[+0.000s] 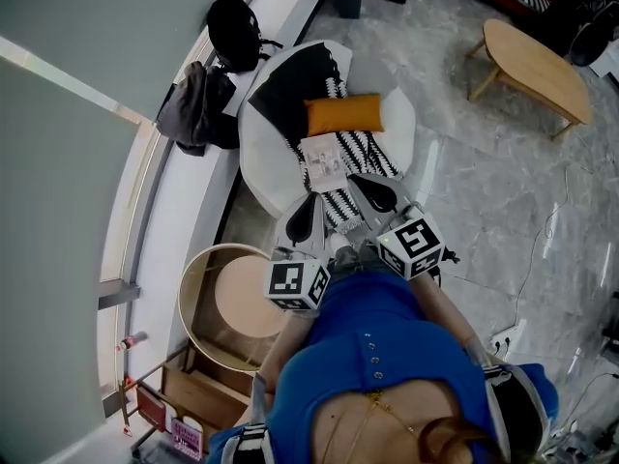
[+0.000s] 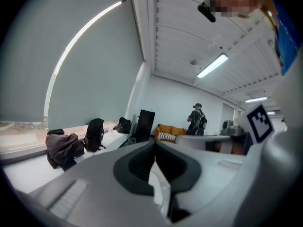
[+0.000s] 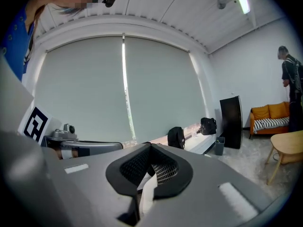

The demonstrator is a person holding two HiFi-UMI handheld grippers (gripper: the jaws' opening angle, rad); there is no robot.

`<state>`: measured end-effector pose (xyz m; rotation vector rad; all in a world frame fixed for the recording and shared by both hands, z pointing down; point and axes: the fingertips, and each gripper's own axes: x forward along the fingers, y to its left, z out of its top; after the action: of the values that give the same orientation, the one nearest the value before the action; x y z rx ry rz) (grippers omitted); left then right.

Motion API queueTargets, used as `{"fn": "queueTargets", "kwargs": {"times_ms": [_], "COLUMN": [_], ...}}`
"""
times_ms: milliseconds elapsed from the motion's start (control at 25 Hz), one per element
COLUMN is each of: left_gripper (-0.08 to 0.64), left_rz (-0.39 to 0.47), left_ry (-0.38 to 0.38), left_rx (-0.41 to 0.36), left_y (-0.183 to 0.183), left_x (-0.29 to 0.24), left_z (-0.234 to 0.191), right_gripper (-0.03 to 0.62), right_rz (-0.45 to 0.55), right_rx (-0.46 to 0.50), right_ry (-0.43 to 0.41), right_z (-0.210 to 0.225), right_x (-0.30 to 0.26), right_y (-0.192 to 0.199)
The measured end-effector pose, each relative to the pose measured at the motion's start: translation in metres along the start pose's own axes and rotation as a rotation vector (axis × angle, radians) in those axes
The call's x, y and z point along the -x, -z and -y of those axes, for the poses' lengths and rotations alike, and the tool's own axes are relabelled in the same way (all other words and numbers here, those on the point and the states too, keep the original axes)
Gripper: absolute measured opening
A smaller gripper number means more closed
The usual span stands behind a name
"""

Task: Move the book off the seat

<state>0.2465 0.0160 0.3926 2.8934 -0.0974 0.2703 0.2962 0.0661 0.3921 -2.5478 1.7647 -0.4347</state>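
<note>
The left claw and right claw are both closed and empty. A pale book, its print too small to read, lies on the round white seat against an orange cushion.

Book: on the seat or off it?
On. The book lies flat on the round seat, beside the orange cushion.
</note>
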Motion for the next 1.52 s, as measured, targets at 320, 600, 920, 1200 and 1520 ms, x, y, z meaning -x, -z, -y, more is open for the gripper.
{"fn": "queueTargets", "kwargs": {"times_ms": [320,600,920,1200,1520], "left_gripper": [0.002,0.002,0.003,0.003,0.003], "left_rz": [0.002,0.008,0.028,0.024,0.023], "left_ry": [-0.031,-0.078,-0.136,-0.164,-0.165], "left_rx": [-0.056,-0.022,-0.008,0.003,0.017], "left_y": [-0.014,-0.023,-0.036,-0.035,-0.033], "left_x": [-0.016,-0.041,-0.066,-0.080,-0.086], "left_z": [-0.012,-0.012,0.000,0.002,0.004], "right_gripper": [0.000,0.000,0.000,0.000,0.000], "right_rz": [-0.017,0.000,-0.014,-0.027,-0.027], "right_rx": [0.042,0.081,0.086,0.087,0.089], "right_ry": [-0.036,-0.035,-0.090,-0.145,-0.177], "right_z": [0.011,0.038,0.066,0.074,0.073], "right_x": [-0.025,-0.033,-0.035,-0.042,-0.045], "right_y": [-0.010,-0.029,-0.039,-0.039,-0.037]}}
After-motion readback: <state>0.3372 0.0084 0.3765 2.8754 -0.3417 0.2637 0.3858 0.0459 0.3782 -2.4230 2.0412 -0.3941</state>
